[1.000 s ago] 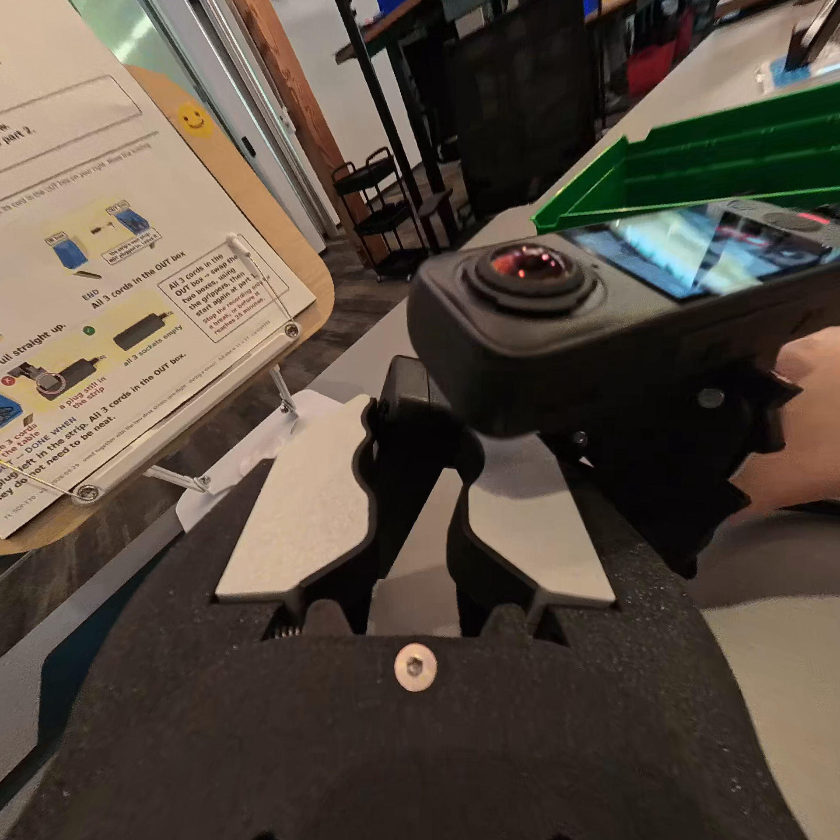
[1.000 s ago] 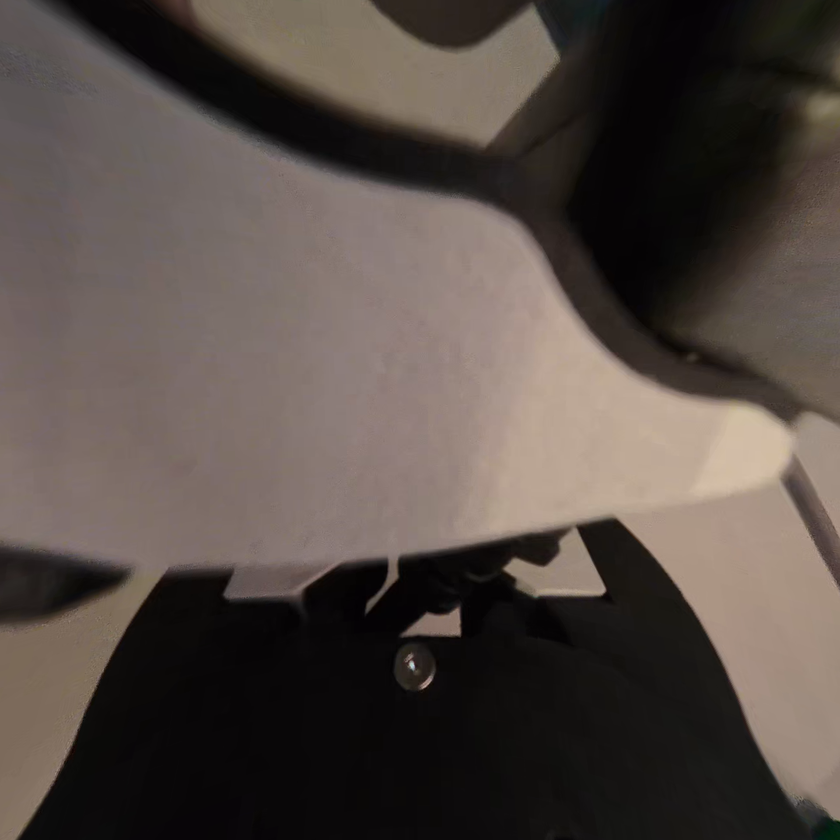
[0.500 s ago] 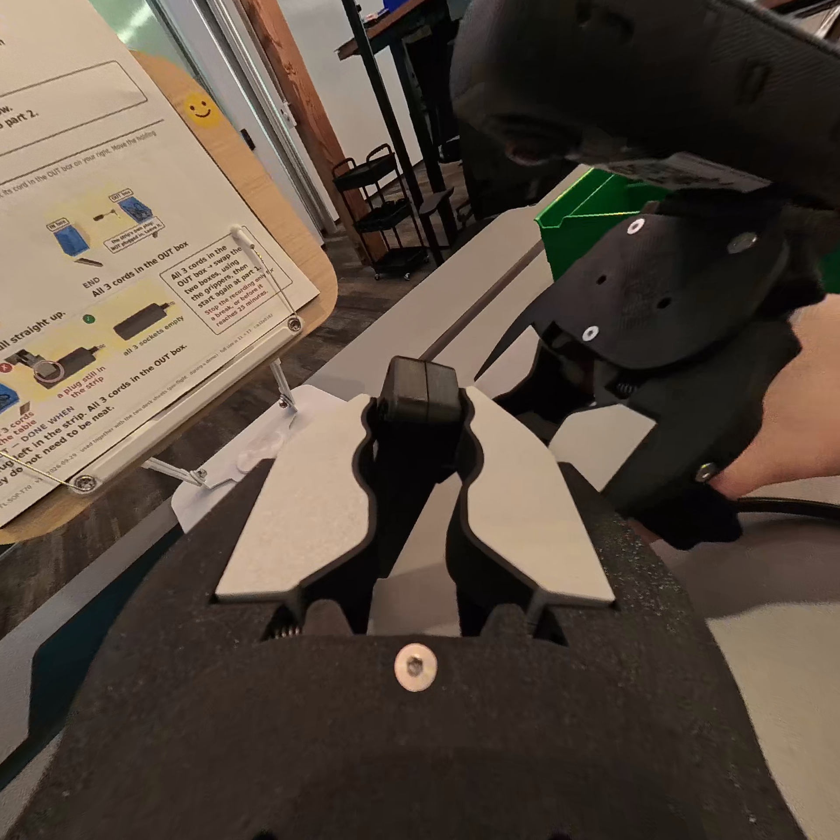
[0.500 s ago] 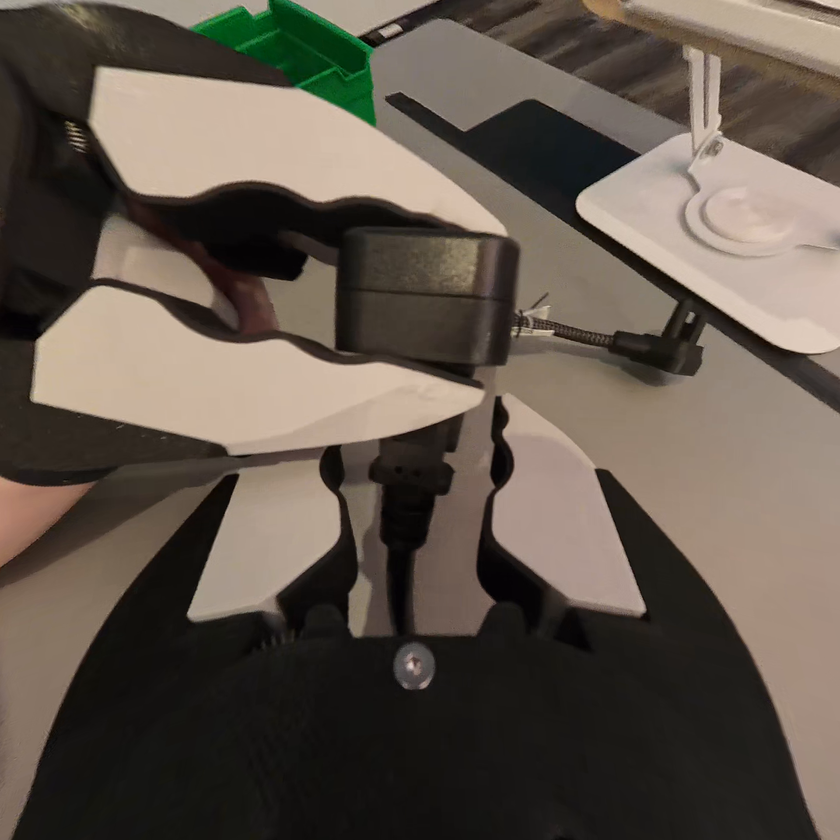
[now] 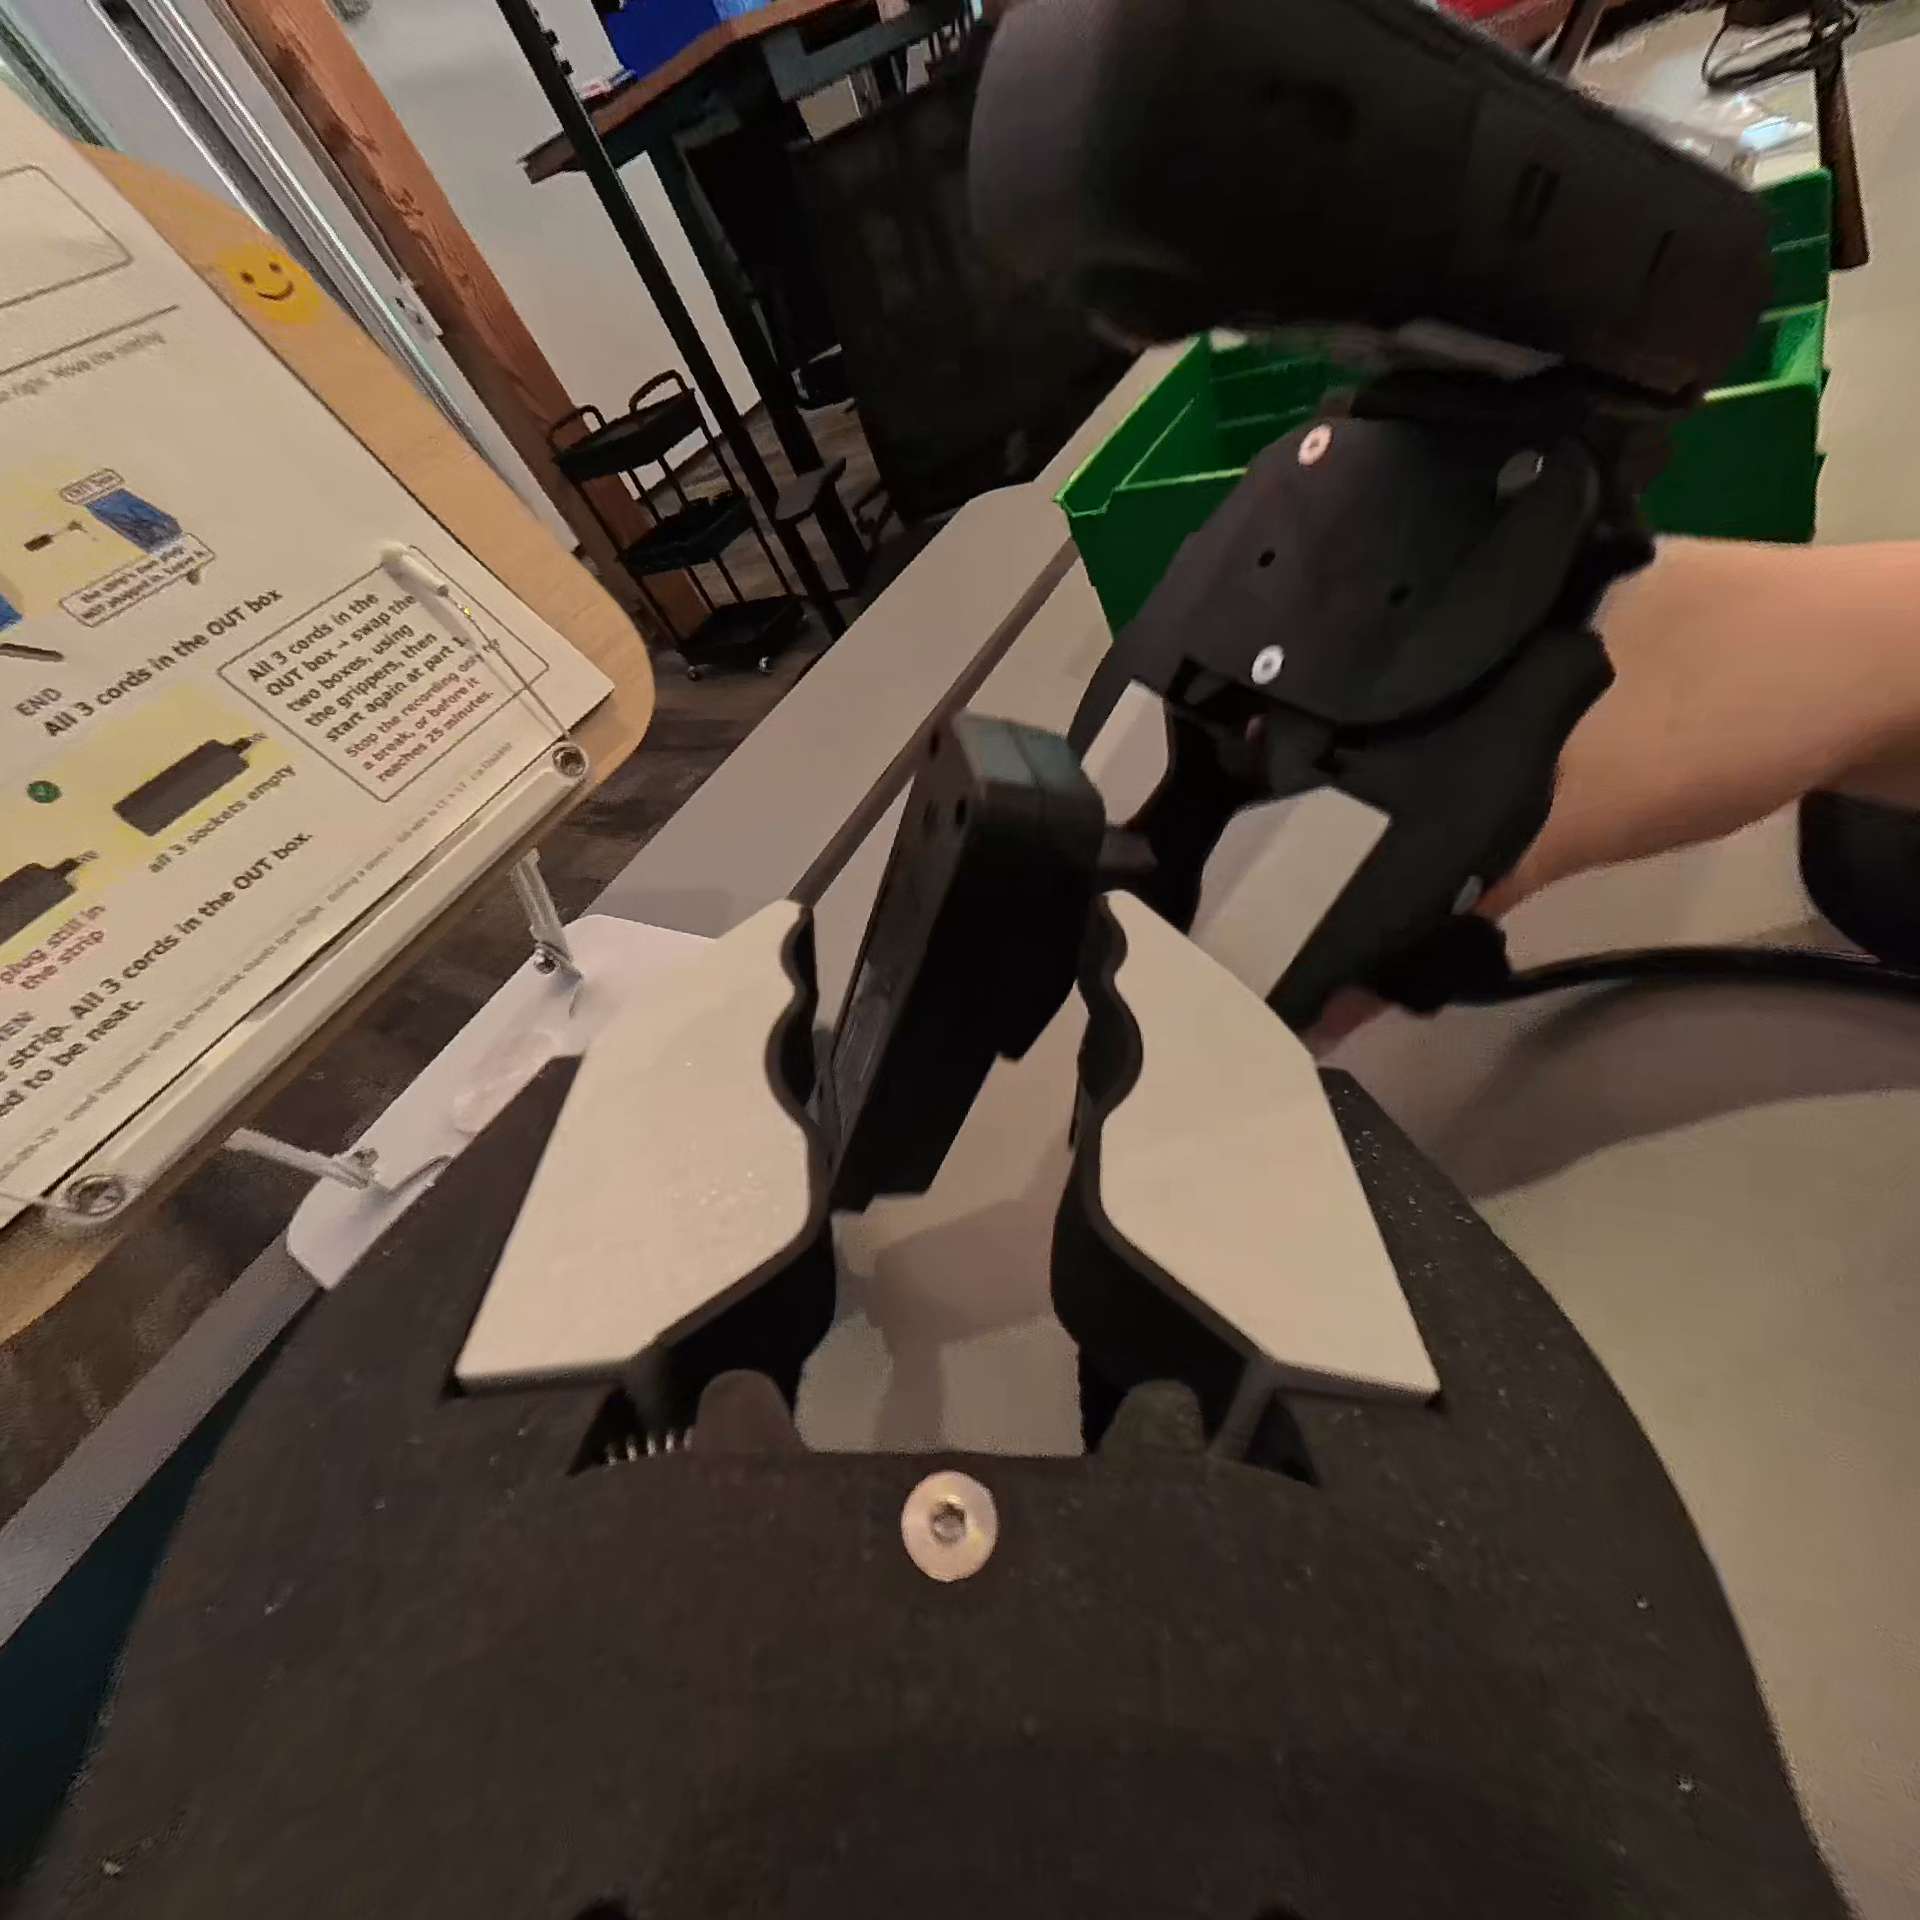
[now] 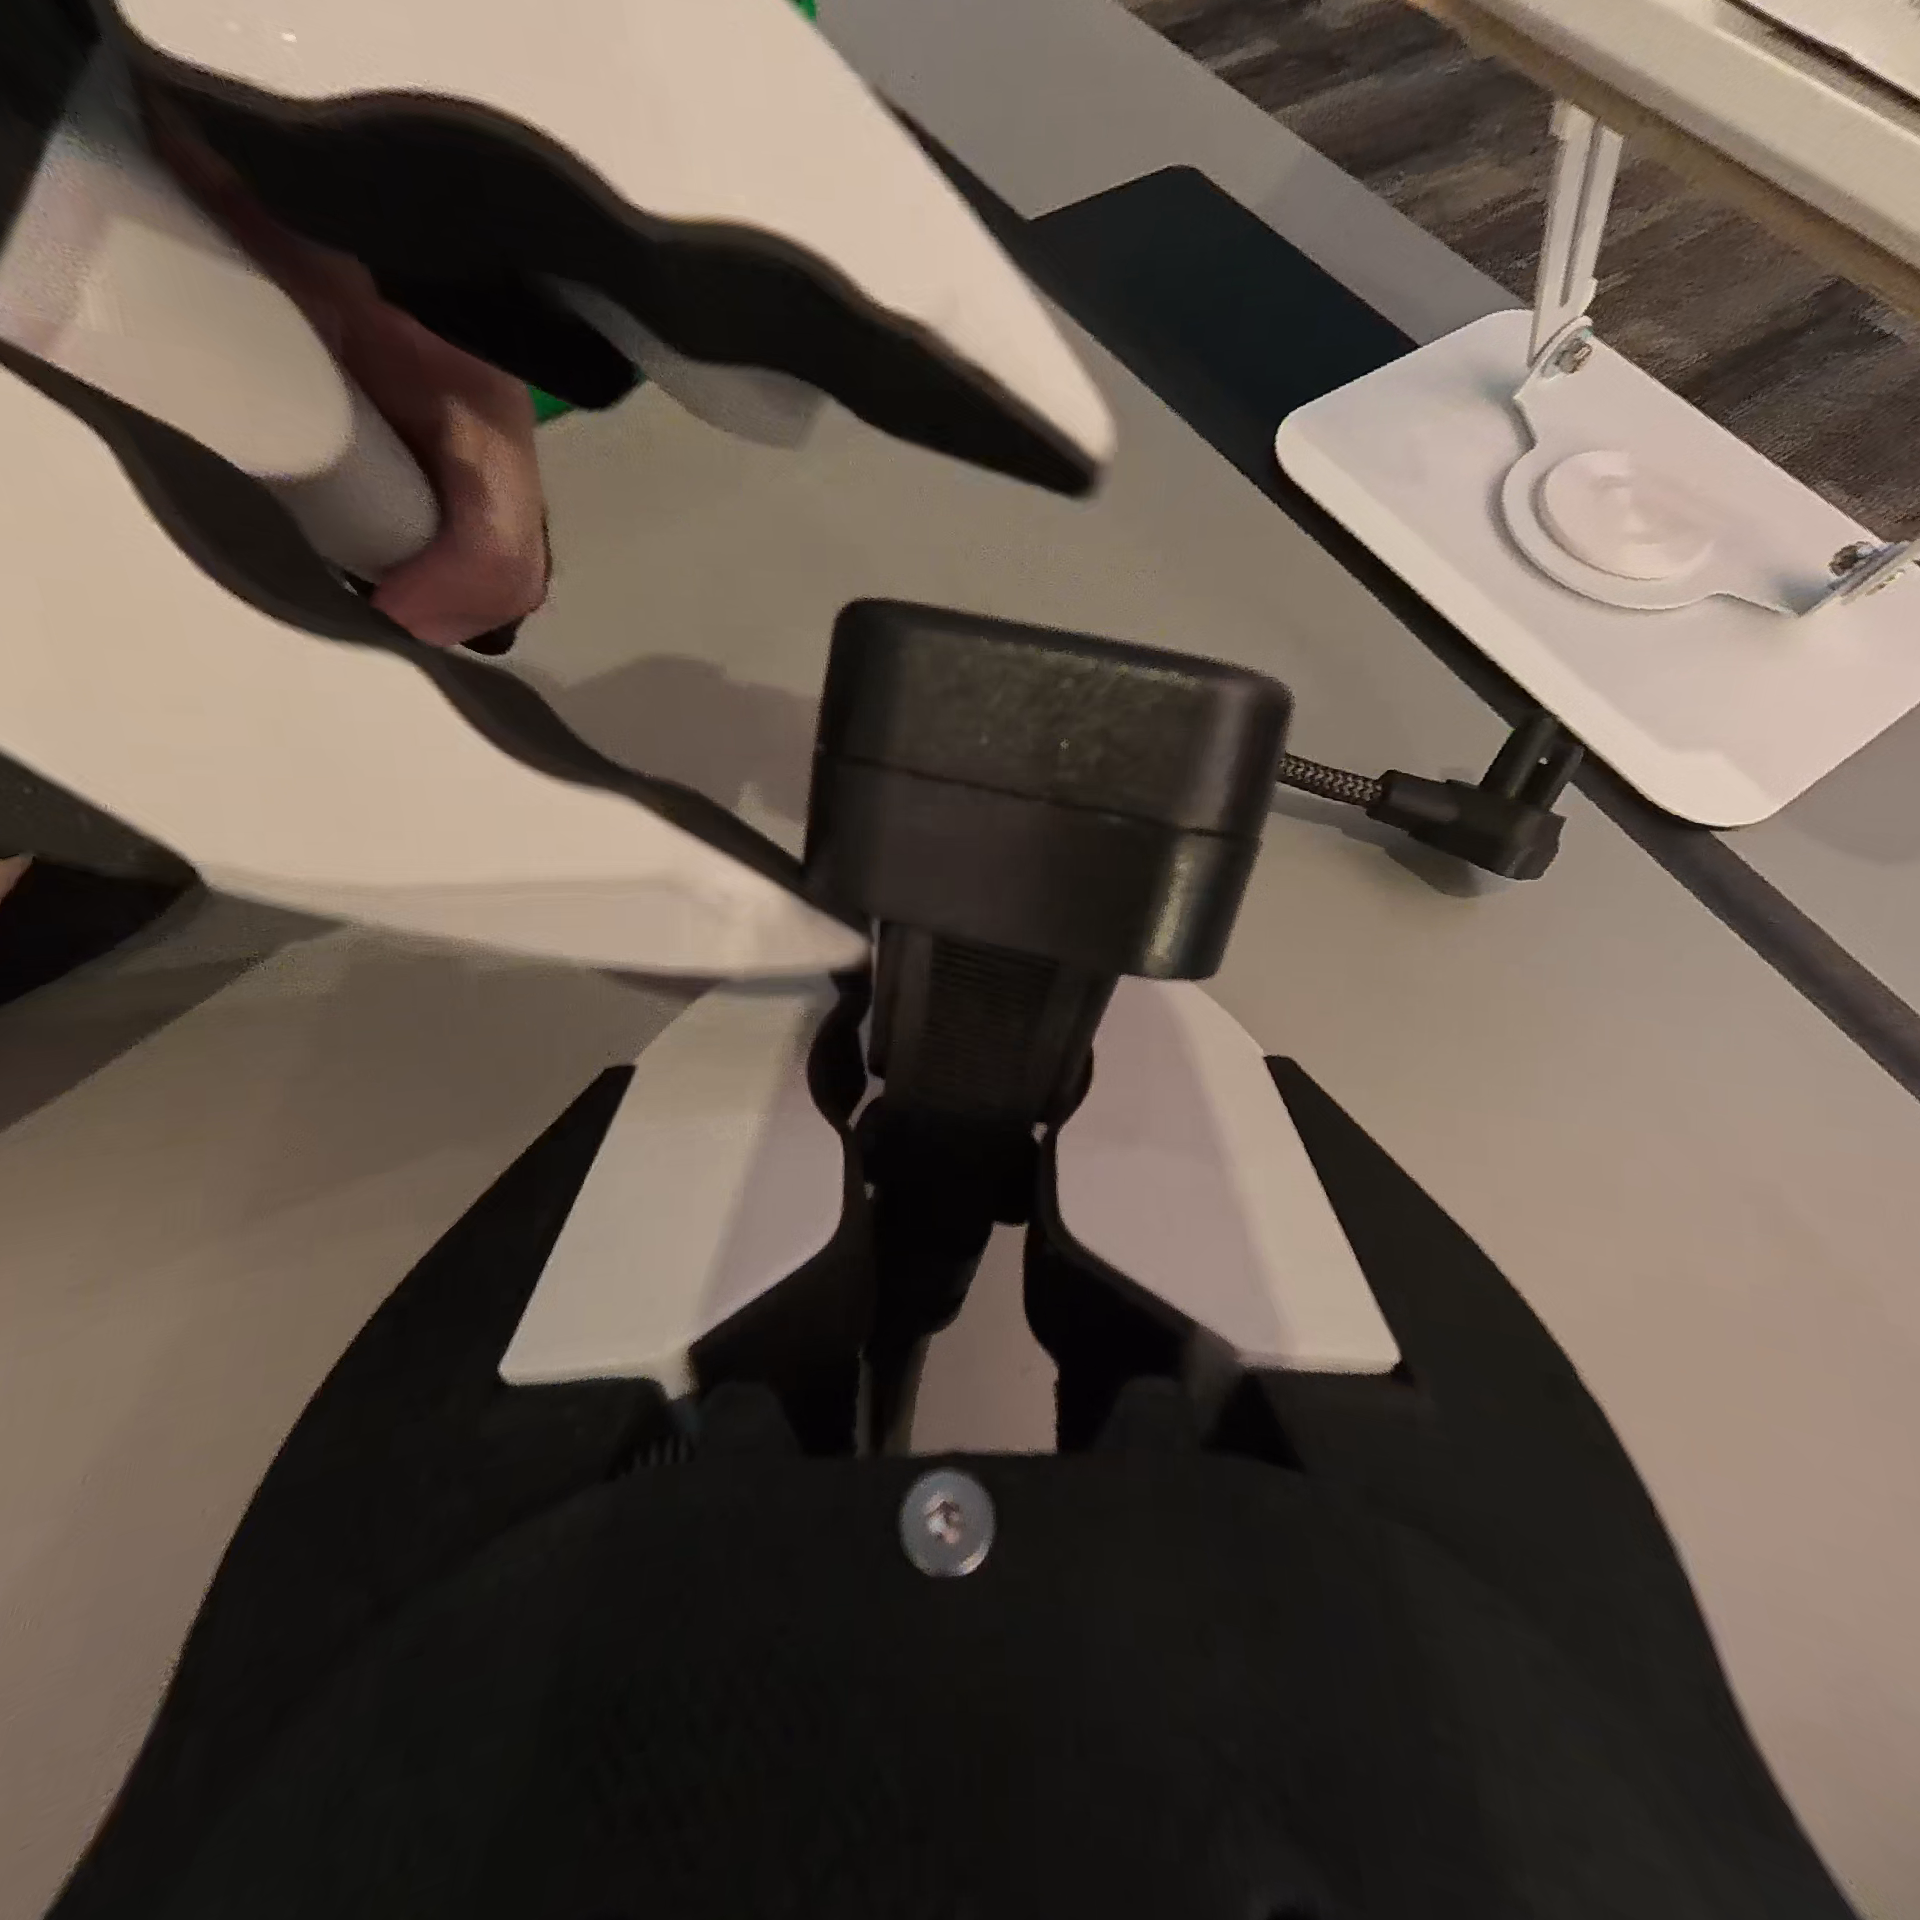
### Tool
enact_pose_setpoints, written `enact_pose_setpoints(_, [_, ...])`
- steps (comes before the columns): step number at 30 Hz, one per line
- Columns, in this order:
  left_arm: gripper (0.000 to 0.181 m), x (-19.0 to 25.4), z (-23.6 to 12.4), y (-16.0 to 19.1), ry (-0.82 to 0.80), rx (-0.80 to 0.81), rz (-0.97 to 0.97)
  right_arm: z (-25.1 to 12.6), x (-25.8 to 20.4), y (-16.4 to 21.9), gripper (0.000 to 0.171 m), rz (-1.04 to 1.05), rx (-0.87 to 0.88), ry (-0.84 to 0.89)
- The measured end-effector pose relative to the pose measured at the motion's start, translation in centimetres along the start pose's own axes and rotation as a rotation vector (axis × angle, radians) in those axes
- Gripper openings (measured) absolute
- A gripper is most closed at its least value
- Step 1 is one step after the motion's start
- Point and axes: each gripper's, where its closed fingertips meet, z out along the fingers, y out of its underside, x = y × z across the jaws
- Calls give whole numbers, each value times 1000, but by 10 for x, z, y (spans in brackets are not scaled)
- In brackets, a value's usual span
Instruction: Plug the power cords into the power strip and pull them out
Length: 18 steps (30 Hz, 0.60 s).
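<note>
A black power adapter (image 5: pixel 966 966) stands tilted between the fingers of my left gripper (image 5: pixel 951 914), which is open; the adapter leans toward the left finger. In the right wrist view the adapter (image 6: pixel 1049 769) sits on top of a black cord plug (image 6: pixel 982 987), and my right gripper (image 6: pixel 961 1081) is shut on that plug. The left gripper (image 6: pixel 966 696) comes in from the upper left with its jaws spread; its lower finger tip touches the adapter's edge. The right gripper (image 5: pixel 1174 831) reaches in from the right. No power strip is in view.
An instruction board (image 5: pixel 260 623) on a white stand (image 6: pixel 1610 582) is at the table's left edge. A green bin (image 5: pixel 1195 488) stands behind the right gripper. A thick black cord (image 5: pixel 1662 966) trails right. A thin braided cable with an angled connector (image 6: pixel 1455 821) lies by the stand base. Tip to tip, the grippers are about 7 cm apart.
My left gripper has opened and let go of the adapter, which now tilts. My right gripper has closed on the cord plug under the adapter.
</note>
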Motion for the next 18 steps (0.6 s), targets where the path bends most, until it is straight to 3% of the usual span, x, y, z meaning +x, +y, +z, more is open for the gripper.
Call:
enact_pose_setpoints(5, [55, -8, 0, 32, -30, -163, 62, -12, 7, -5, 30, 44, 30, -22])
enact_pose_setpoints(12, [33, -7, 25, 60, -201, -345, 378, -4, -17, 13, 26, -124, -111, -96])
enact_pose_setpoints(16, [30, -12, 29, 57, -225, -324, 235, -7, -6, 10, 26, -98, -100, -49])
enact_pose_setpoints(18, [29, -15, 29, 51, -237, -297, 152, -14, 3, 0, 36, -83, -57, 15])
